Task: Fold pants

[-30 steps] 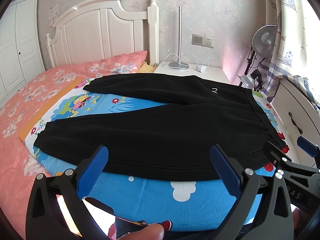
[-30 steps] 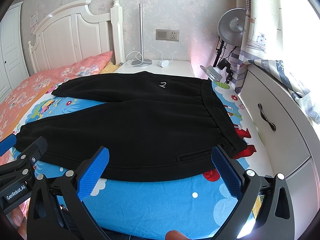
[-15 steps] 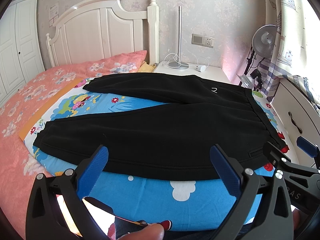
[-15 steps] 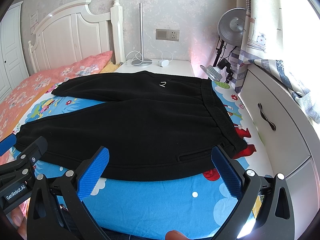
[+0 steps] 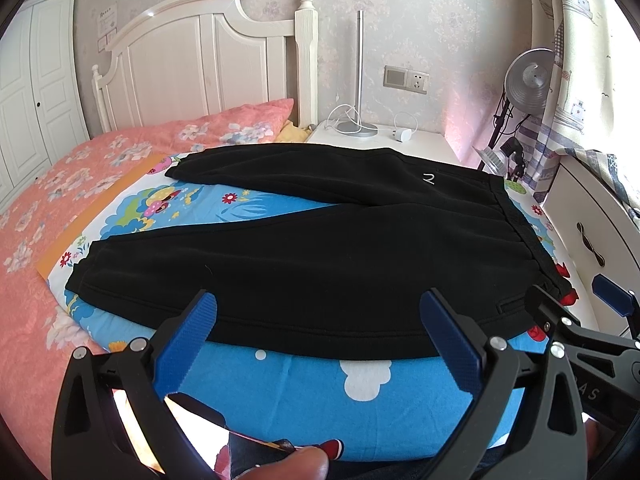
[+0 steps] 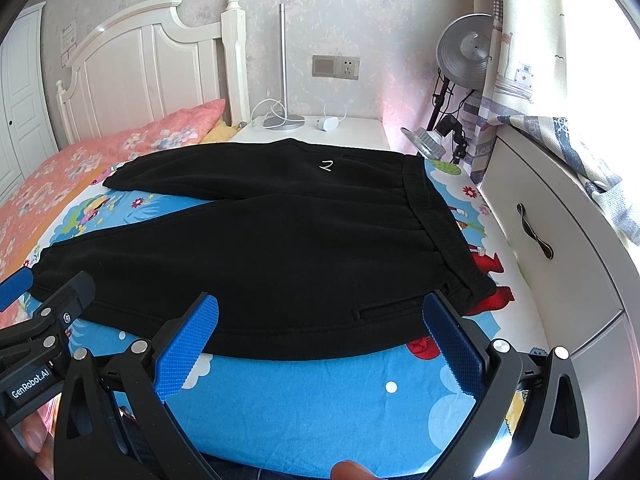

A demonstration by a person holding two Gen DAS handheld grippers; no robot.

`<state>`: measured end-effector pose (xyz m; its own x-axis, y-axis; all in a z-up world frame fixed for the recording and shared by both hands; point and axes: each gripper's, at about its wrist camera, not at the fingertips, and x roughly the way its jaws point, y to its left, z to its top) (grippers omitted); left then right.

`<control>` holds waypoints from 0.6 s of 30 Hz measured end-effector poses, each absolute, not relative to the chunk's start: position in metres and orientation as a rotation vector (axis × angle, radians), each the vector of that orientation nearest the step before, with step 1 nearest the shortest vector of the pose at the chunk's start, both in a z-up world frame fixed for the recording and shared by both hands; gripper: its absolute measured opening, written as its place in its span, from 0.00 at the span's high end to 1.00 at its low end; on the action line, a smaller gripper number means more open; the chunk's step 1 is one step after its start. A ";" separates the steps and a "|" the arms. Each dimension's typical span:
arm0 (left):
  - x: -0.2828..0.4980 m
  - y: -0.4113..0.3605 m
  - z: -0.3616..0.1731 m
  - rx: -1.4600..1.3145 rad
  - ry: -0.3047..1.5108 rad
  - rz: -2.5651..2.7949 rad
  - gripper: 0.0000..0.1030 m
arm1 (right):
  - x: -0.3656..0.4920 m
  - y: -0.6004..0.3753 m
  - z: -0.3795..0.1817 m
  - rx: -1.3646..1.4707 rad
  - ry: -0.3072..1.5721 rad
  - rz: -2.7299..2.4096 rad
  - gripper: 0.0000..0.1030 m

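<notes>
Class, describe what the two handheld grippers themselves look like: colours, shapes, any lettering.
Both the left gripper and the right gripper have black, angular frames with cut-outs and silver bolts. Their fingers carry blue textured pads. White "GenRobot.AI" lettering marks the left one.

Pants (image 5: 320, 264): one pair, black, two legs spread apart.
Grippers: two, left gripper (image 5: 320, 312) and right gripper (image 6: 320, 312), each with two blue pads.
Mats: one cartoon mat (image 5: 360, 396) under the pants.
Beds: one bed (image 5: 48, 184), one headboard (image 5: 200, 60).
Pillows: one pink pillow (image 5: 240, 124).
Nightstands: one nightstand (image 5: 428, 144).
Lamps: one pole lamp (image 5: 358, 80), one clamp lamp (image 5: 528, 80).
Wall plates: one wall plate (image 5: 406, 79) with switch and socket.
Chargers: one white charger (image 5: 403, 134).
Drawer handles: one handle (image 6: 534, 232).
Curtains: one curtain (image 6: 532, 60).
</notes>
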<state>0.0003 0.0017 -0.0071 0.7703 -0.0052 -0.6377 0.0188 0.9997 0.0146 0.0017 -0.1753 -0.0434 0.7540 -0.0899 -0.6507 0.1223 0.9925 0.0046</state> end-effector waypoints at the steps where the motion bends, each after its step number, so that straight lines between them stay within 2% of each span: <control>1: 0.000 0.002 -0.007 0.020 0.692 -0.014 0.01 | 0.000 -0.175 -0.049 0.047 0.709 -0.116 0.04; 11: -0.002 -0.004 -0.017 0.010 0.705 -0.017 0.01 | 0.003 -0.178 -0.052 0.047 0.723 -0.111 0.04; 18: 0.010 0.012 -0.044 -0.098 0.773 -0.114 0.01 | 0.023 -0.239 -0.082 0.183 0.801 -0.099 0.04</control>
